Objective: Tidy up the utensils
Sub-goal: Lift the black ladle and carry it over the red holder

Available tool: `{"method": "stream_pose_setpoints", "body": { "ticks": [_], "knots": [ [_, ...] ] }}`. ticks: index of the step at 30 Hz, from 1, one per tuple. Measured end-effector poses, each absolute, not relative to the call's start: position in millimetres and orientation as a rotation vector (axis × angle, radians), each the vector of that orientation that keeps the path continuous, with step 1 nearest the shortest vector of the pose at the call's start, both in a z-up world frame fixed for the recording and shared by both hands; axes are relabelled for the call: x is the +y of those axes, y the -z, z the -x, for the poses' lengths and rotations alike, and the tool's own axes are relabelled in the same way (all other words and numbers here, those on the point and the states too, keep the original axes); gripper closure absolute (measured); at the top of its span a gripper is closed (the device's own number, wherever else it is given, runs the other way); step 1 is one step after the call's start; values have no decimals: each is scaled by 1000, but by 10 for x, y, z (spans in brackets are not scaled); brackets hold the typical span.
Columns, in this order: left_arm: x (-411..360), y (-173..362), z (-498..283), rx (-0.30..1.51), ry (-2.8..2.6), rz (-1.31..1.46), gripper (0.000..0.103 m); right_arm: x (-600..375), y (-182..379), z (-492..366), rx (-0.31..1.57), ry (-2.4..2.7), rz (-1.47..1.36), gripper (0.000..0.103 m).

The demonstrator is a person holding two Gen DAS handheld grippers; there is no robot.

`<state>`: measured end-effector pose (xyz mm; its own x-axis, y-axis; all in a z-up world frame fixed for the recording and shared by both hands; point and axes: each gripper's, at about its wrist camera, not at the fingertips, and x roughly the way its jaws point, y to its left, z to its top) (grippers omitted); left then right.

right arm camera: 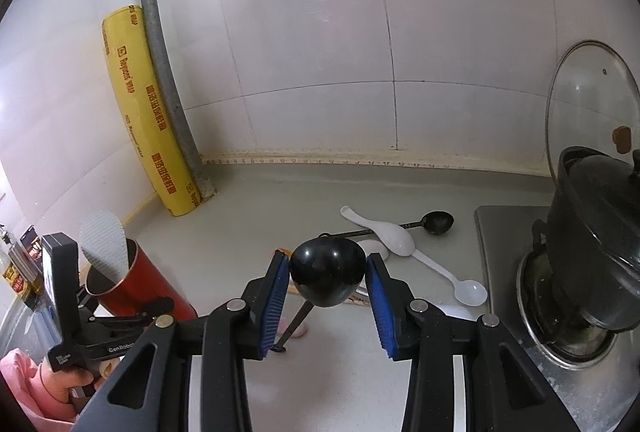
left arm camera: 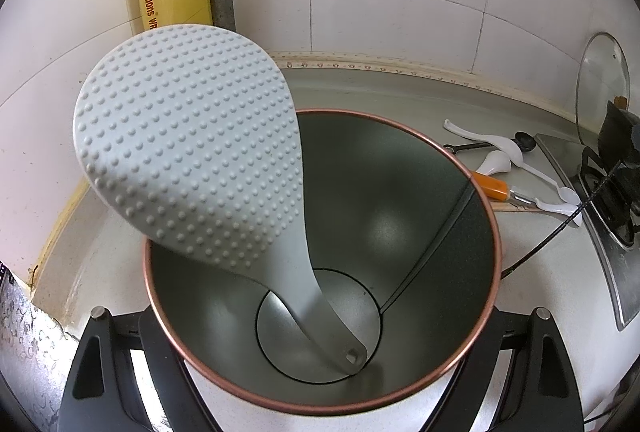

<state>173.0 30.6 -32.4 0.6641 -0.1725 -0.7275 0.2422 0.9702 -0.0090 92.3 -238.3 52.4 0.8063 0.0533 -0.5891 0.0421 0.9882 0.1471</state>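
Mid-task: right tongs (right arm camera: 327, 274) clamped by blue pads on the bowl of a glossy black ladle (right arm camera: 326, 272), handle hanging toward the grey tabletop (right arm camera: 248, 216), centre of the right wrist view. Left tongs (right arm camera: 120, 312) closed around the red, copper-rimmed metal cylinder holder (right arm camera: 160, 284) at lower left, pale grey dimpled rice paddle (left arm camera: 188, 135) already standing inside. Next, probably: carry ladle left, tip handle-first into holder. White plastic spoons (right arm camera: 384, 232) left lying right of centre.
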Motion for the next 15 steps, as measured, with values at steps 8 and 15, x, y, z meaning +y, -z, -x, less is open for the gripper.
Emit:
{"method": "stream_pose_setpoints", "body": {
  "ticks": [8, 15],
  "knots": [
    [313, 326, -1726, 811, 236, -91, 13, -2306, -627, -914, 615, -16, -133, 61],
    [317, 330, -1718, 811, 243, -94, 13, -2255, -908, -976, 564, -54, -117, 61]
  ]
}}
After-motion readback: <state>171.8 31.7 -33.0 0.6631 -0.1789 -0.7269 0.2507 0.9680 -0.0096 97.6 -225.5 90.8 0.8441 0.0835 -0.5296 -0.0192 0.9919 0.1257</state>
